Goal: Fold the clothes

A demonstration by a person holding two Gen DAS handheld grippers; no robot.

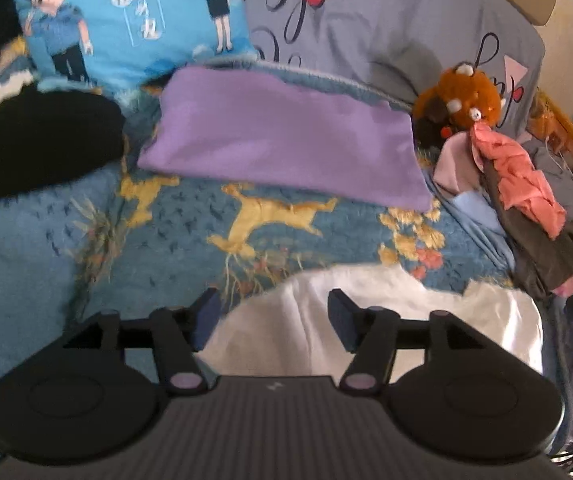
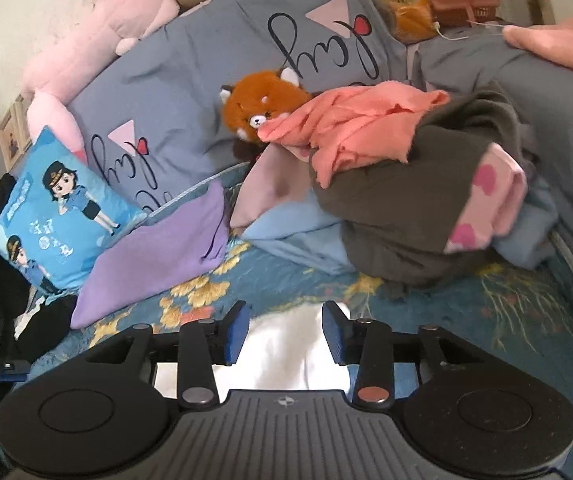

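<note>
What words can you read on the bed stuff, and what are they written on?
"Joy": black cursive script, with a red heart, printed more than once on the grey pillowcase; my best reading of it.
White characters on the blue cartoon cushion: too blurred to read.
Small round mark on the right gripper body: a symbol, not letters.
Nothing else carries writing.

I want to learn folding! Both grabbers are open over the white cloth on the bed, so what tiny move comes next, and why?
Probably lower both and pinch an edge of the soft white garment. The left gripper and right gripper hover with jaws apart, nothing held, and the cloth looks rumpled, unfolded.
</note>
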